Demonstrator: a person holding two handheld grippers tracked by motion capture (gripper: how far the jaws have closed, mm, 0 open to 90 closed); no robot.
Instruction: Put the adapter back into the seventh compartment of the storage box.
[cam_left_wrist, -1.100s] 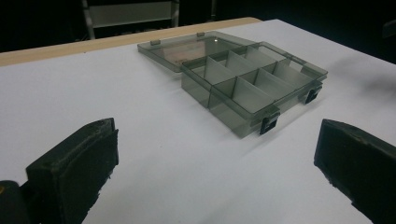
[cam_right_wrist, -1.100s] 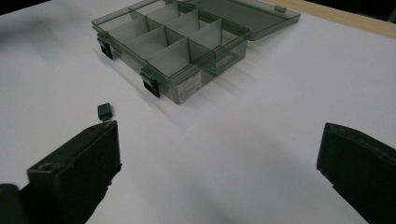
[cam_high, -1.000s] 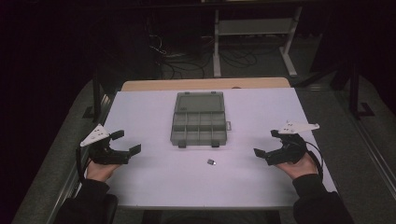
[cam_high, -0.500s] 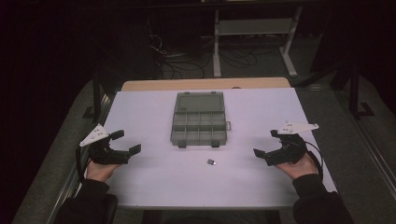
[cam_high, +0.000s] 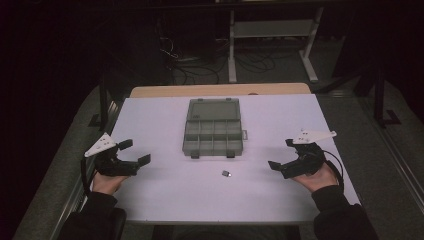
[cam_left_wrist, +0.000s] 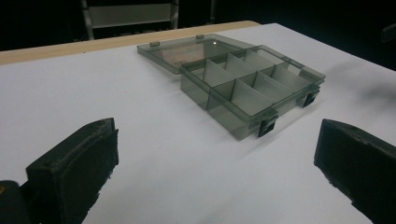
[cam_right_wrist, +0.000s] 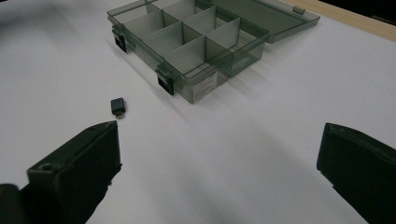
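Dim lab, floor cables (cam_high: 200, 70), metal stand (cam_high: 272, 35)

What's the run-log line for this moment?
left hand-held gripper: open, idle | right hand-held gripper: open, idle | organizer box: lid open, compartments empty | small black adapter: on table, untouched

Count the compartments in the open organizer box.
8: the organizer box holds two rows of four compartments, one row nearer its flat-open lid, one nearer the front latches. All look empty.

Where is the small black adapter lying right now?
In the high view the small black adapter lies loose on the white table, just in front of the open compartment box, nearer the right claw than the left claw.
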